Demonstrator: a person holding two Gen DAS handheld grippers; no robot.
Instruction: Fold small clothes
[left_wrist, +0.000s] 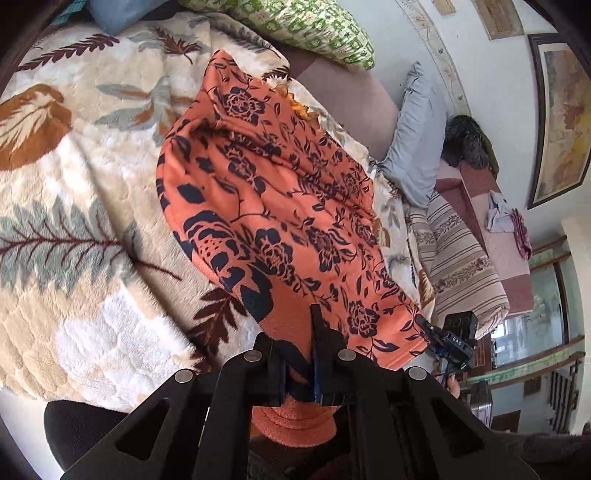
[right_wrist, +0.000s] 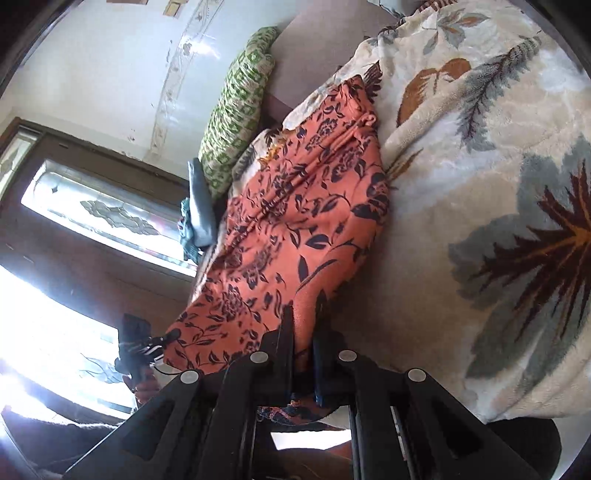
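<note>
Where the plush cream blanket with a leaf pattern (left_wrist: 92, 295) covers the bed, an orange garment printed with dark flowers (left_wrist: 273, 206) lies draped, its near edge pinched by the closed left gripper (left_wrist: 299, 354) and closed right gripper (right_wrist: 303, 350).

Matt orange floral cloth (left_wrist: 266, 206) on plush, fuzzy fleece blanket (left_wrist: 92, 177)

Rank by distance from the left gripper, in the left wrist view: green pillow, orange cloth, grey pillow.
From the left gripper:
1. Orange cloth, clamped in its jaws, stretching away over the blanket.
2. Grey pillow, right, beyond the cloth.
3. Green pillow, top, against the wall.
</note>
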